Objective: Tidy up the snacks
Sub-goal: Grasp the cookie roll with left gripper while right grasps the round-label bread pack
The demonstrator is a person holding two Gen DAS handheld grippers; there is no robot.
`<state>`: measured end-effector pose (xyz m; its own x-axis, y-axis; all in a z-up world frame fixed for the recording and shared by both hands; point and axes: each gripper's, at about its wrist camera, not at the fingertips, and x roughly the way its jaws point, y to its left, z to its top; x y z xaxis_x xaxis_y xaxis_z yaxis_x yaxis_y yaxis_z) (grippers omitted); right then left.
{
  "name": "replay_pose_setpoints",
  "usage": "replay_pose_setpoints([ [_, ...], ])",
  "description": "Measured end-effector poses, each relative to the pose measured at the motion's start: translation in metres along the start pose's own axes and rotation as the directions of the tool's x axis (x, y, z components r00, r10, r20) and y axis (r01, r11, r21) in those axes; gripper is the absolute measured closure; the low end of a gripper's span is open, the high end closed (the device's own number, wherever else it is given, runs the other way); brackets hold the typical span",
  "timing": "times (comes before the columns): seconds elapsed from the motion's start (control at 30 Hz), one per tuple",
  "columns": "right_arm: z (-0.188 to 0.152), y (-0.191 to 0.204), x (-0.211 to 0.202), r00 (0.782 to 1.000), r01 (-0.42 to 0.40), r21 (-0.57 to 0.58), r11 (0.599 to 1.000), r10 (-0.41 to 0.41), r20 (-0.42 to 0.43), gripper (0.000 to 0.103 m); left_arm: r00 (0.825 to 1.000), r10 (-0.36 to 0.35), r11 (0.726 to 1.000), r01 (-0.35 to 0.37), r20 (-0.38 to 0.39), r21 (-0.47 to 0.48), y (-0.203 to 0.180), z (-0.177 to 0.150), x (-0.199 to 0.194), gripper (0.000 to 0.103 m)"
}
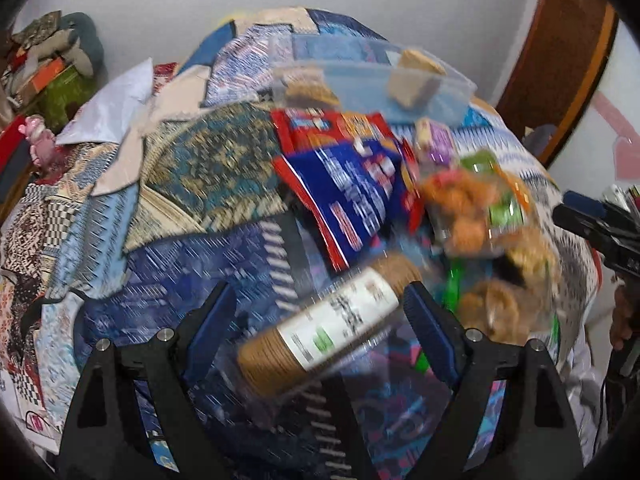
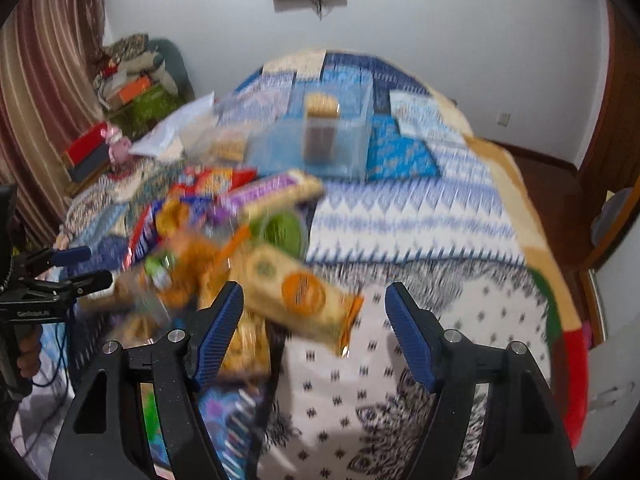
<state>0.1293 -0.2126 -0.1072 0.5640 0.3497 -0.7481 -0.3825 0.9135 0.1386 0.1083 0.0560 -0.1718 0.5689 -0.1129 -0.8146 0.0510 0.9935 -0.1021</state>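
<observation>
a heap of snack packets lies on the patchwork bedspread [image 2: 400,216], and behind it stands a clear plastic storage box [image 2: 320,144] with a packet or two already inside. the left gripper [image 1: 320,312] hangs with its jaws spread wide and nothing pinched, just over a long brown roll of biscuits with a white label [image 1: 320,324]. the right gripper [image 2: 314,308] is also parted and empty, near a yellow biscuit packet with an orange round mark [image 2: 296,292]. the roll looks light and fairly stiff, but the biscuits would crack under a hard squeeze. i would take it across the middle, at the label. its glossy film may slip. the crinkly clear bag of orange snacks [image 1: 468,208] looks softer still, best pinched by its edge.
</observation>
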Motion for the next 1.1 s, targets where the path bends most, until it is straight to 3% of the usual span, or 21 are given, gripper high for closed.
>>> replay_pose_setpoints([
  [0.2,-0.005,0.007,0.017,0.999,0.006,-0.030,1.000,-0.007,-0.033,0.033,1.000,-0.017,0.999,0.018,-0.023,0.041,-0.011,-0.007,0.015,0.019],
  [0.57,0.006,0.000,0.043,0.998,-0.018,-0.007,1.000,0.018,-0.058,0.033,1.000,-0.027,0.996,0.027,0.008,0.081,-0.019,-0.010,0.014,0.052],
  [0.77,-0.001,-0.007,0.038,0.997,-0.053,0.026,0.998,0.054,-0.059,0.059,0.999,-0.035,0.997,0.034,0.007,0.062,-0.013,-0.016,0.002,0.065],
  [1.1,-0.005,-0.010,0.007,0.998,-0.064,0.046,0.997,0.065,-0.006,0.066,0.998,-0.014,1.000,0.015,0.062,-0.018,0.005,-0.015,-0.024,0.069],
])
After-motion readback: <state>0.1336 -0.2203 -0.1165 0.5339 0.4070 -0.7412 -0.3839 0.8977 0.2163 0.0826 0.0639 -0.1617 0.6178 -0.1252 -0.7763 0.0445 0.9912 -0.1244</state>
